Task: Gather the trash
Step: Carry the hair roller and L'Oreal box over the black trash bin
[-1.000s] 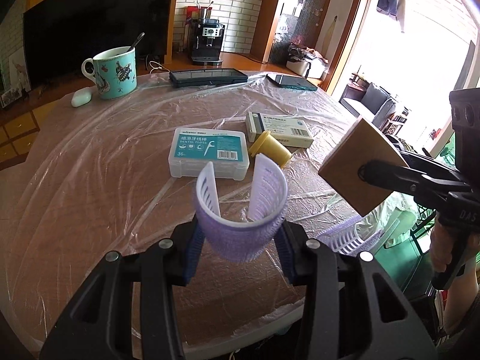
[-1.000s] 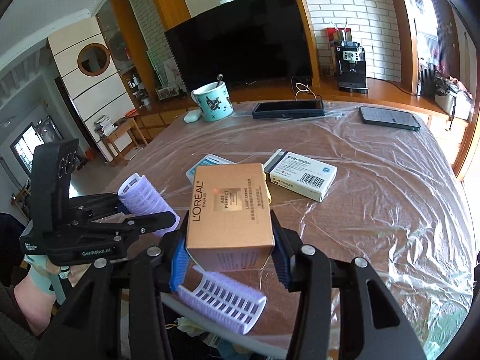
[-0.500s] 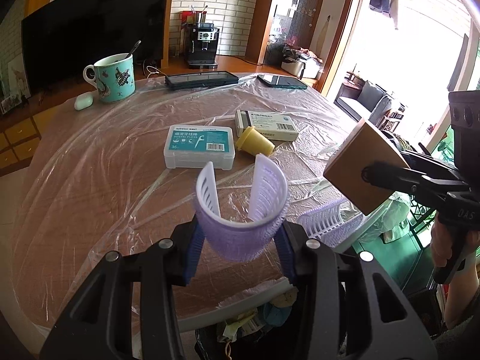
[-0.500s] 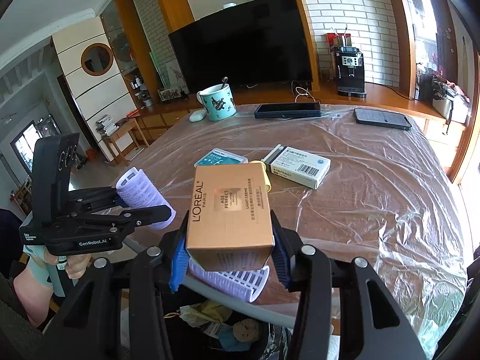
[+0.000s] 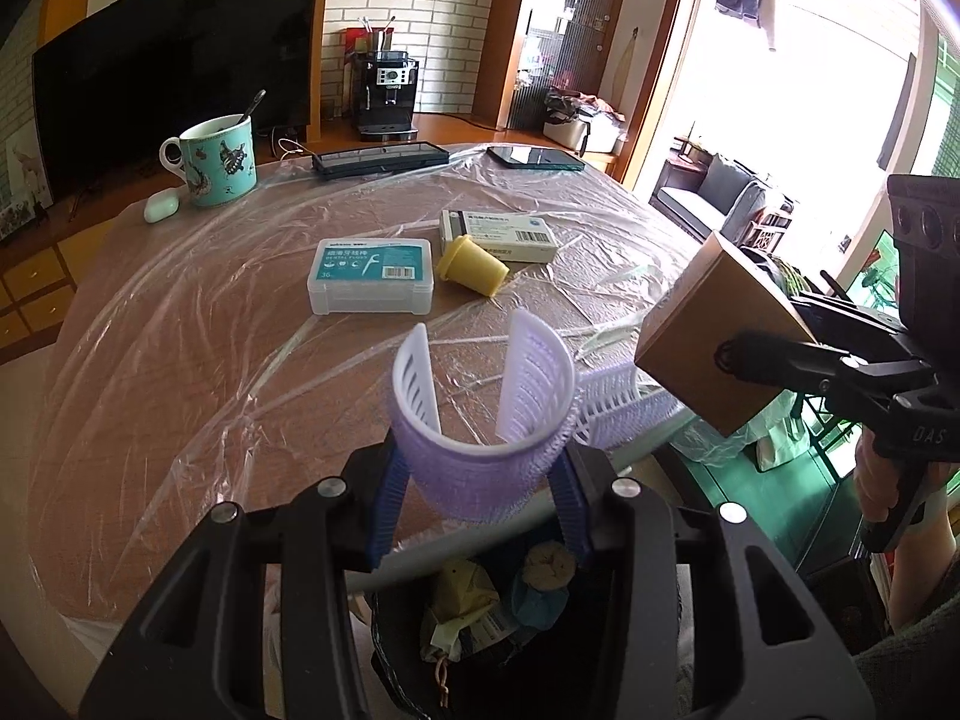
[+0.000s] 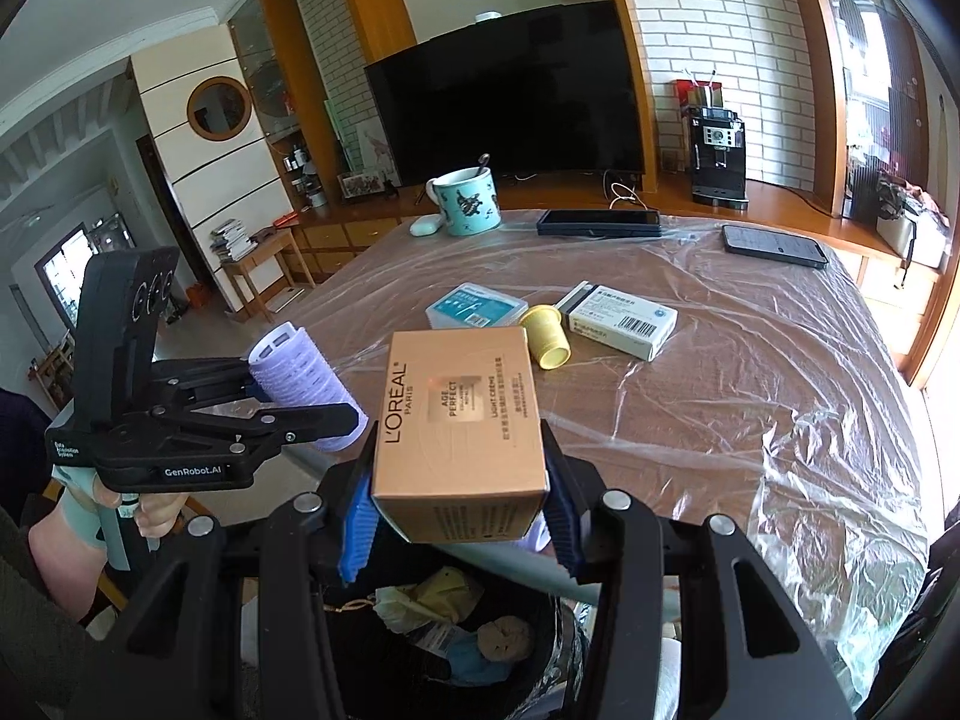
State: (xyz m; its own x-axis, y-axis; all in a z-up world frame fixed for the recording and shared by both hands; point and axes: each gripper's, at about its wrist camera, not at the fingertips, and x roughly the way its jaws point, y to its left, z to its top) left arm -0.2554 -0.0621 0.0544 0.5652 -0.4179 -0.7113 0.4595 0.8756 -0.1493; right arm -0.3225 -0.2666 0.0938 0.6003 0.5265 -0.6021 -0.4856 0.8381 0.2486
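- Pulled back from the desk [image 5: 180,324] since a second ago: both grippers now over the bin [image 5: 480,612], which was out of view then.
- Left gripper [image 5: 480,480] clamped on a purple hair roller [image 5: 480,450], held above the bin's open mouth, not yet dropped.
- Right gripper [image 6: 453,516] clamped on a tan L'Oréal carton [image 6: 459,426], likewise above the bin.
- Already binned: crumpled wrappers and scraps.
- Left on the desk, unmoved: floss box [image 5: 372,276], yellow cup [image 5: 471,267] on its side, white medicine box [image 5: 498,234]; a second roller [image 5: 624,402] at the desk's near edge.
- Mug [image 5: 210,162] and phones probably not trash.
- Judged roughly midway: two drops pending, several items remaining.
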